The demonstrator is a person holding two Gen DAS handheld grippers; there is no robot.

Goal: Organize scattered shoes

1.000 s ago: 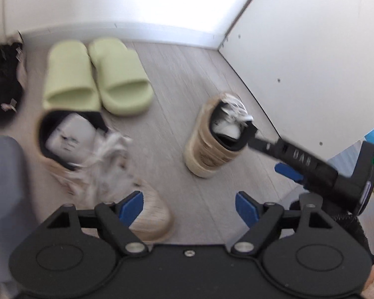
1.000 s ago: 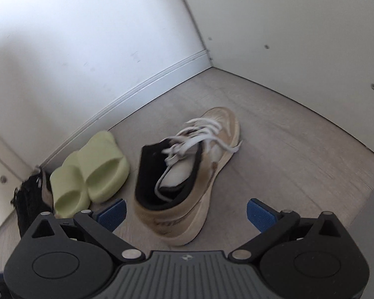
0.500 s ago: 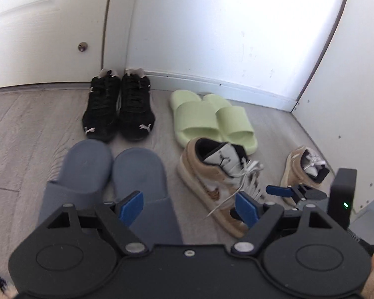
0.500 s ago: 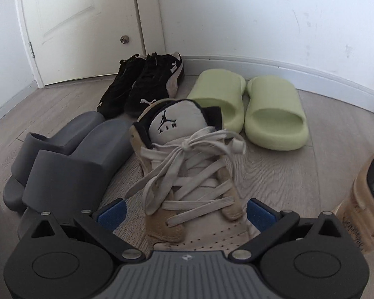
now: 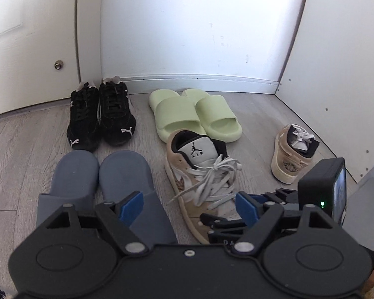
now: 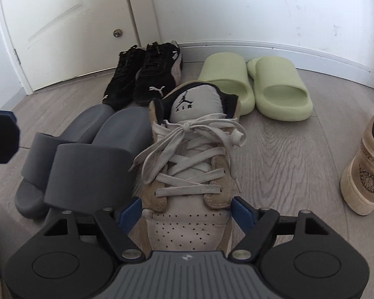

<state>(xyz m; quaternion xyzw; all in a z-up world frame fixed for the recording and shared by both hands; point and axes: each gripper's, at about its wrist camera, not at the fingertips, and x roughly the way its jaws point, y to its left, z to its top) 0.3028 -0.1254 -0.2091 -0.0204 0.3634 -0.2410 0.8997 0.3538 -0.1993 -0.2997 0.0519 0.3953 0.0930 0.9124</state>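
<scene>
Presently: right gripper (image 6: 185,215), fingers spread astride the toe of the tan sneaker (image 6: 189,174) beside the grey slides (image 6: 87,159); left gripper (image 5: 189,205) spread, empty; mate sneaker (image 5: 293,157) apart near the floor's right wall; squeeze evenly below the laces.

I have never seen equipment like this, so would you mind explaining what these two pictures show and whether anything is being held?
A person holds a two-finger gripper in each hand; each carries a forward-looking camera, giving one picture per hand. The black shapes with blue pads are the left gripper and right gripper. On the wood floor sit black sneakers, green slides, grey slides, and a tan sneaker between the right gripper's open fingers, not clamped. Its mate stands apart at the right. Both grippers are open.
</scene>
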